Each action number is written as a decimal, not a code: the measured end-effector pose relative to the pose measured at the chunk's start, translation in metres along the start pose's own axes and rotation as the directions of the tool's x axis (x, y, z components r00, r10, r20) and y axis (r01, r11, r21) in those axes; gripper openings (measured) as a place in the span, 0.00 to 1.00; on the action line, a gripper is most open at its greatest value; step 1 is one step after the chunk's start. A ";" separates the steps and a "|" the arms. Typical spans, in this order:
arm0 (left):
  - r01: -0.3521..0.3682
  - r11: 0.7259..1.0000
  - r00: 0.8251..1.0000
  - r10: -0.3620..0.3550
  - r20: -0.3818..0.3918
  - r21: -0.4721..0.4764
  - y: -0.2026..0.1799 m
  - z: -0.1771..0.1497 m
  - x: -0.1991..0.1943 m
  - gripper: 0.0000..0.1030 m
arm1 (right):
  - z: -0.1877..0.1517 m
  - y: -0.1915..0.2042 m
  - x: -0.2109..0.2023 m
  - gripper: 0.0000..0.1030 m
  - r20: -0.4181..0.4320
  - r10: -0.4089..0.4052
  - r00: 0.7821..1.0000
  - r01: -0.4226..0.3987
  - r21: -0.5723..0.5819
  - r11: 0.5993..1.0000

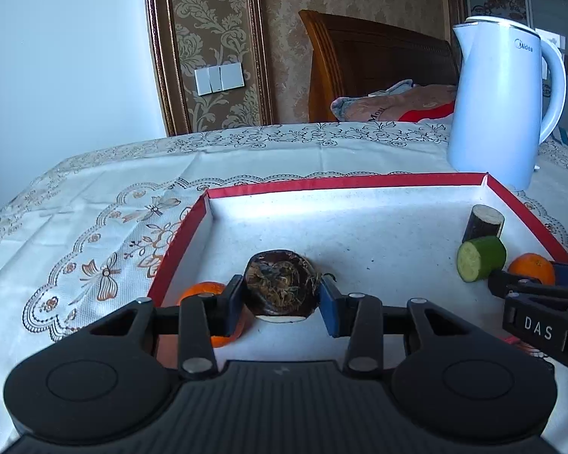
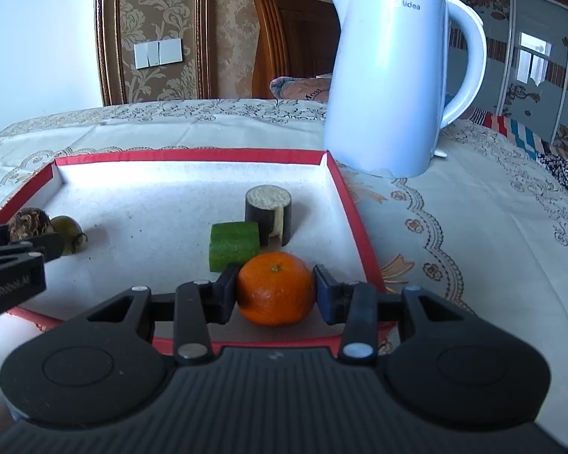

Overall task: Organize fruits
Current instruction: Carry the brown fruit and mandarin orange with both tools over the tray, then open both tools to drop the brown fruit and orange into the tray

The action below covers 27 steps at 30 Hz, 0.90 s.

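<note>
The left gripper's finger (image 1: 227, 308) covers most of one orange (image 1: 204, 289); the right gripper (image 1: 541, 302) hides part of another orange (image 1: 530, 266); the kettle (image 2: 390, 87) handle's base sits out of sight.

I see the tray (image 2: 354, 227) on the table (image 2: 473, 227), the kettle (image 2: 386, 87) behind its far right corner. In it, the cucumber (image 2: 233, 244) lies before the eggplant (image 2: 269, 212), the orange (image 2: 275, 289) nearest me.

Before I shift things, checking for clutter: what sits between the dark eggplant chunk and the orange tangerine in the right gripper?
The green cucumber piece, touching the dark eggplant chunk and just behind the orange tangerine, shown clearest by the right wrist view.
</note>
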<state>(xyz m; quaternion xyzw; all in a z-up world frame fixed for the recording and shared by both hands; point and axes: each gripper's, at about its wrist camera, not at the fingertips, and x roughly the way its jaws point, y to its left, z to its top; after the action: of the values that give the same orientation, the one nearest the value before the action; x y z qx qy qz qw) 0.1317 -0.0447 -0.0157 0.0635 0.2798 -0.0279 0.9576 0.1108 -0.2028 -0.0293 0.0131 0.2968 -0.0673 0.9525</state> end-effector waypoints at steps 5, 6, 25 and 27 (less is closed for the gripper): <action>-0.011 1.000 1.000 0.011 0.002 0.000 -0.003 0.003 0.008 0.40 | 0.003 0.004 0.005 0.39 0.011 -0.017 1.000 0.017 -0.009 1.000; -0.015 1.000 1.000 0.015 0.003 0.000 -0.003 0.004 0.009 0.40 | 0.004 0.005 0.006 0.39 0.014 -0.020 1.000 0.020 -0.011 1.000; -0.009 1.000 0.999 0.009 -0.049 0.003 -0.006 0.007 0.032 0.39 | 0.015 0.014 0.031 0.39 0.005 -0.030 1.000 0.030 0.025 0.999; -0.010 1.000 0.999 0.011 -0.048 0.008 -0.007 0.006 0.032 0.39 | 0.015 0.014 0.030 0.39 0.002 -0.029 1.000 0.029 0.025 0.999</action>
<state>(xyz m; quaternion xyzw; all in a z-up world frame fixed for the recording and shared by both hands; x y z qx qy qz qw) 0.1612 -0.0529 -0.0281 0.0692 0.3021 -0.0223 0.9505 0.1458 -0.1936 -0.0343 0.0204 0.2951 -0.0847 0.9515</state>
